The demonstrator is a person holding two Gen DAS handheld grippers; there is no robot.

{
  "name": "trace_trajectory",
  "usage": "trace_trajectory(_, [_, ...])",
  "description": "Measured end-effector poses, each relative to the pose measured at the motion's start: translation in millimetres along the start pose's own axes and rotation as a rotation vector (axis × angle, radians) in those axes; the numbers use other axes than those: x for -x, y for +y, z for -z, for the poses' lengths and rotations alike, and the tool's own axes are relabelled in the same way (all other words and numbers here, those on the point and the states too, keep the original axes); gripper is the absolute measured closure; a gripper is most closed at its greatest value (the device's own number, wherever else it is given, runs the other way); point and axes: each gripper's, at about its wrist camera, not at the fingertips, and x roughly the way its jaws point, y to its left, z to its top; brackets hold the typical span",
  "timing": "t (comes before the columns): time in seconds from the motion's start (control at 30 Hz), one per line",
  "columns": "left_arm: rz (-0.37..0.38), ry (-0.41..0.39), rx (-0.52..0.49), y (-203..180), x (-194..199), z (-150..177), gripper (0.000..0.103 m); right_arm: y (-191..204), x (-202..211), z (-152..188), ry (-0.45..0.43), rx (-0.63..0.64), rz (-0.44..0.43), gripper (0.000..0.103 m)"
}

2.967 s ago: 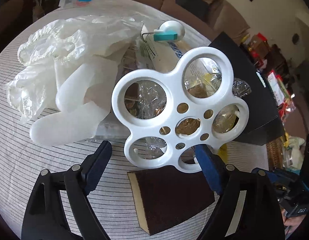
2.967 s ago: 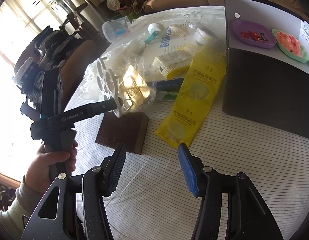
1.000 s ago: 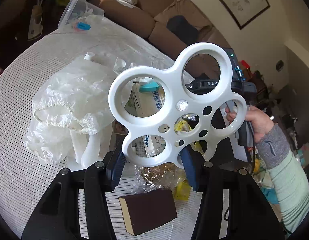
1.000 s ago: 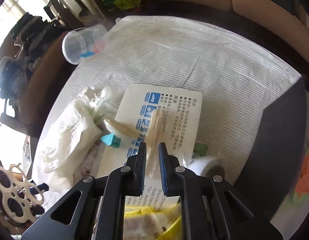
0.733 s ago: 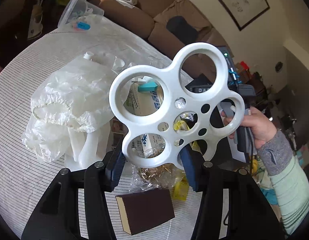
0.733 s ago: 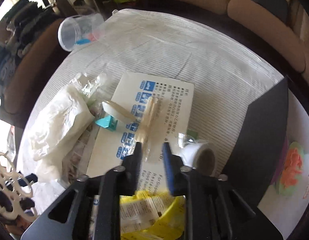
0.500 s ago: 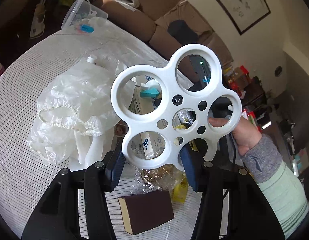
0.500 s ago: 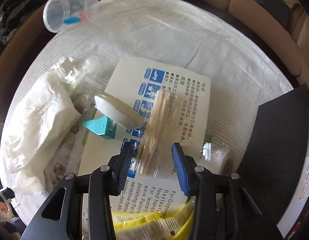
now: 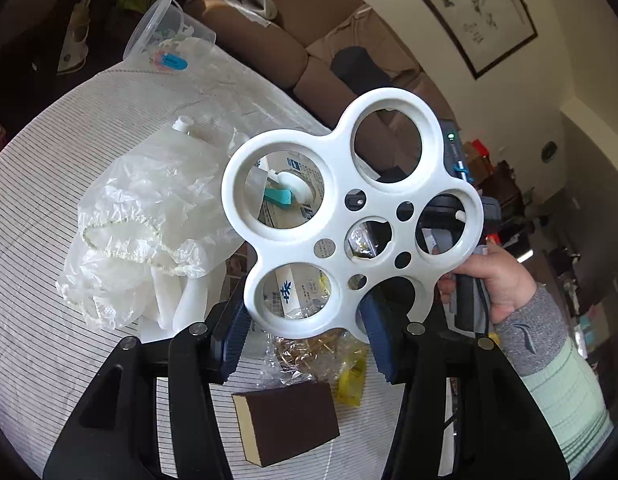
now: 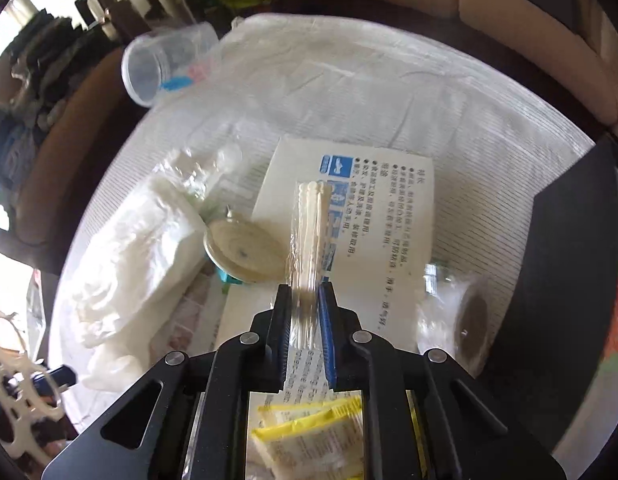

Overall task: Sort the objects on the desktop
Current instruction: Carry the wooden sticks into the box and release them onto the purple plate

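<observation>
My left gripper [image 9: 305, 330] is shut on a white plastic holder with round holes [image 9: 349, 220] and holds it upright above the table. My right gripper [image 10: 305, 300] is shut on a clear packet of wooden toothpicks [image 10: 309, 232], lifted over a white printed glove box [image 10: 373, 240]. The holder also shows at the lower left of the right wrist view [image 10: 13, 408]. The right hand and its gripper handle [image 9: 469, 280] show behind the holder.
On the striped tablecloth lie crumpled plastic covers [image 9: 141, 240], a brown sponge [image 9: 289, 416], a gold-clip bag [image 9: 309, 354], a teal-handled round item [image 10: 245, 256], yellow packets [image 10: 309, 440], a tape roll [image 10: 469, 320], a tipped clear cup [image 10: 165, 68] and a black box [image 10: 569, 280].
My right gripper has shut on the toothpick packet, having been open around it half a second ago. My left gripper still holds the holder, tilted slightly more.
</observation>
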Motion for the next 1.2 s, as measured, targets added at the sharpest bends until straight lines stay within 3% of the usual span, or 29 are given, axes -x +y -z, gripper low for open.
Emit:
trace_trajectory(0.2, [0.001,0.016,-0.014,-4,-7,4,0.054,-44,78,1,-0.121,-0.094,-0.019,0.091])
trace_trajectory(0.4, [-0.006,0.042,-0.054,-14,-17,9,0.054,-144,128,28,-0.179,-0.267,0.080,0.091])
trace_trajectory(0.53, [-0.025,0.057,-0.070,-16,-26,11,0.054,-202,110,45,-0.168,-0.394,0.114,0.091])
trace_trajectory(0.7, [-0.053,0.075,-0.087,-20,-40,14,0.054,-237,59,43,-0.121,-0.451,0.081,0.091])
trace_trajectory(0.97, [-0.093,0.096,-0.106,-19,-48,18,0.054,-238,19,23,-0.066,-0.368,0.067,0.090])
trace_trajectory(1.03, [-0.095,0.103,-0.114,-21,-49,19,0.054,-236,13,23,-0.040,-0.369,0.030,0.086])
trace_trajectory(1.1, [-0.095,0.108,-0.126,-25,-49,21,0.054,-237,15,26,-0.035,-0.390,0.052,0.085])
trace_trajectory(1.2, [-0.091,0.118,-0.158,-34,-49,23,0.054,-239,35,35,-0.079,-0.414,0.053,0.073])
